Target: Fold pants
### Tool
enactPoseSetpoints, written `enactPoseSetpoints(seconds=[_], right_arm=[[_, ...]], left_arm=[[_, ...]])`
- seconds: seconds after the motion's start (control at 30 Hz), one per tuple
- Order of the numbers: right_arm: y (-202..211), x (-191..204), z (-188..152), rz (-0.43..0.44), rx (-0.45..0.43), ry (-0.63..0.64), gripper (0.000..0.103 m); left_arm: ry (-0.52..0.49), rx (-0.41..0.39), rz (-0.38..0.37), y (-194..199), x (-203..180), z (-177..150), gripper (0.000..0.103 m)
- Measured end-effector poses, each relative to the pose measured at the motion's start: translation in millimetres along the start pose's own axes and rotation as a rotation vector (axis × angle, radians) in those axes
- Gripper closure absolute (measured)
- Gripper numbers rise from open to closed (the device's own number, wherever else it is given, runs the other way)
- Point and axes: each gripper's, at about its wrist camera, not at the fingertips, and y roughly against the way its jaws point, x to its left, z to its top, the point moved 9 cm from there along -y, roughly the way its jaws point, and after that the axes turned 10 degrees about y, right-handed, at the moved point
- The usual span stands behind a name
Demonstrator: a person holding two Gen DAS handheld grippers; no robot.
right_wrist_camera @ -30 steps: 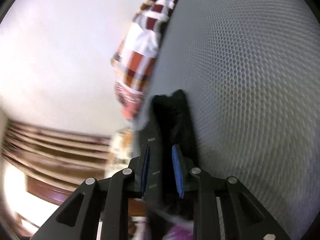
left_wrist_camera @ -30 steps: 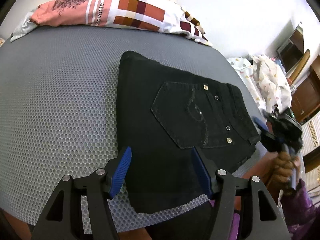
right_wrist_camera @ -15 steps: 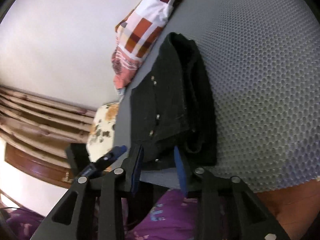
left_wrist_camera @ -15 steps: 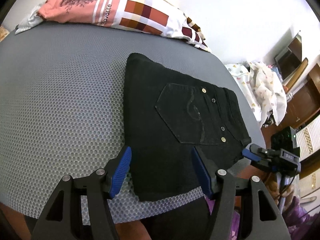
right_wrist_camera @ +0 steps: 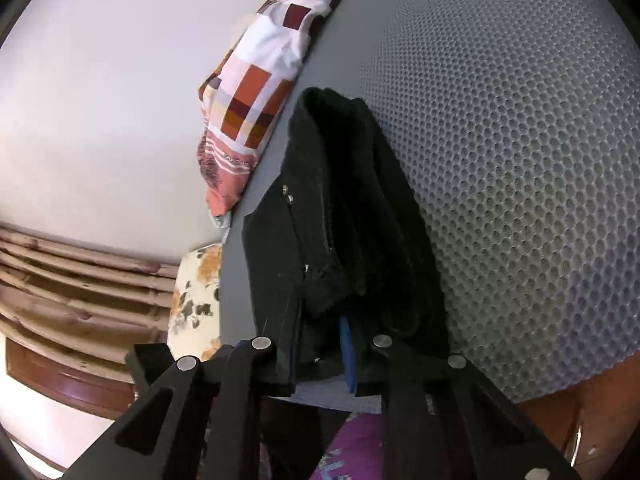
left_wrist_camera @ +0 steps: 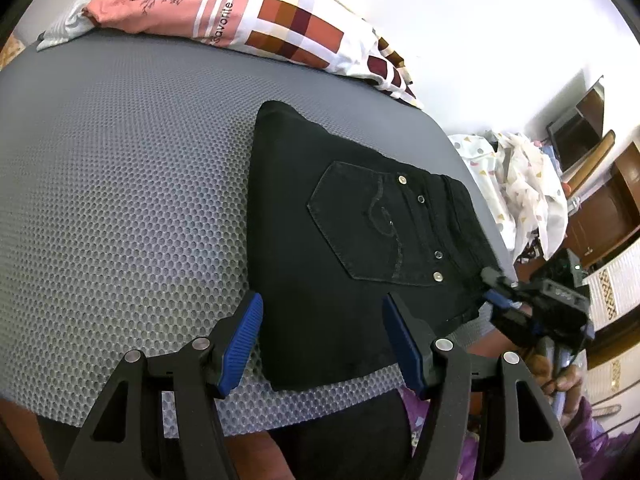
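Observation:
The black pants (left_wrist_camera: 352, 236) lie folded into a compact stack on the grey mesh mat (left_wrist_camera: 120, 200), back pocket up. My left gripper (left_wrist_camera: 322, 340) is open and empty, its blue pads either side of the stack's near edge, just above it. My right gripper (right_wrist_camera: 320, 352) sits at the stack's waistband corner, its jaws narrowly parted with layers of the pants (right_wrist_camera: 360, 216) between the pads; it also shows in the left wrist view (left_wrist_camera: 500, 296) at the stack's right corner.
A pink, white and brown checked cloth (left_wrist_camera: 248, 16) lies along the mat's far edge. A white patterned cloth (left_wrist_camera: 520, 184) hangs beyond the mat's right side, by wooden furniture (left_wrist_camera: 600, 216). The mat's near edge (left_wrist_camera: 320, 404) is close below the left gripper.
My right gripper swung back from beside the mat onto the waistband corner of the stack. My left gripper pulled back slightly toward the near edge and stayed open.

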Motion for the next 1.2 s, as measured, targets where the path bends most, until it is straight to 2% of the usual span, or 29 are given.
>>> enactPoseSetpoints(seconds=[0.17, 0.23, 0.3, 0.33, 0.37, 0.4, 0.47, 0.63, 0.7, 0.77, 0.9, 1.03, 1.17, 1.2], right_arm=[[13.4, 44.2, -5.1, 0.160, 0.010, 0.002, 0.088], [8.3, 32.9, -13.5, 0.152, 0.038, -0.038, 0.088], [0.1, -1.4, -26.8, 0.095, 0.080, -0.122, 0.091], [-3.5, -20.7, -32.6, 0.101, 0.089, -0.183, 0.092], [-3.9, -32.4, -34.1, 0.160, 0.073, -0.241, 0.093], [-3.1, -34.2, -32.1, 0.172, 0.069, -0.247, 0.092], [-1.4, -22.8, -27.2, 0.156, 0.081, -0.173, 0.090], [-1.4, -27.7, -25.1, 0.190, 0.094, -0.221, 0.087], [5.0, -26.4, -21.4, 0.198, 0.112, -0.211, 0.081], [19.6, -24.6, -10.5, 0.160, 0.096, -0.162, 0.079], [50.6, -33.1, 17.6, 0.050, 0.015, -0.068, 0.060], [42.7, -33.4, 20.4, 0.005, 0.043, -0.037, 0.057], [18.1, -23.7, 11.4, -0.083, 0.098, 0.067, 0.055], [15.1, -21.9, 10.6, -0.115, 0.098, 0.105, 0.062]], left_arm=[[-0.031, -0.040, 0.020, 13.9, -2.4, 8.4, 0.040], [-0.031, -0.044, 0.023, 13.7, -1.5, 10.3, 0.036], [-0.026, -0.036, 0.029, 8.0, 0.8, 10.8, 0.036], [-0.024, -0.029, 0.032, 4.8, 1.4, 10.1, 0.036], [-0.024, -0.018, 0.035, 0.9, 1.9, 9.0, 0.036], [-0.026, -0.012, 0.038, -1.5, 2.1, 8.0, 0.036], [-0.039, -0.007, 0.041, -5.5, 0.8, 5.5, 0.036], [-0.054, 0.007, 0.046, -12.8, -1.8, 2.8, 0.036], [-0.057, 0.004, 0.046, -12.6, -1.8, 3.3, 0.036], [-0.054, 0.004, 0.044, -12.8, -0.5, 3.9, 0.036], [-0.035, 0.007, 0.031, -15.5, 2.4, 4.6, 0.036], [-0.034, 0.000, 0.034, -16.5, 2.6, 1.6, 0.036], [-0.055, -0.018, 0.049, -15.3, 0.8, 0.1, 0.036], [-0.057, -0.019, 0.052, -15.5, 1.1, -0.2, 0.036]])
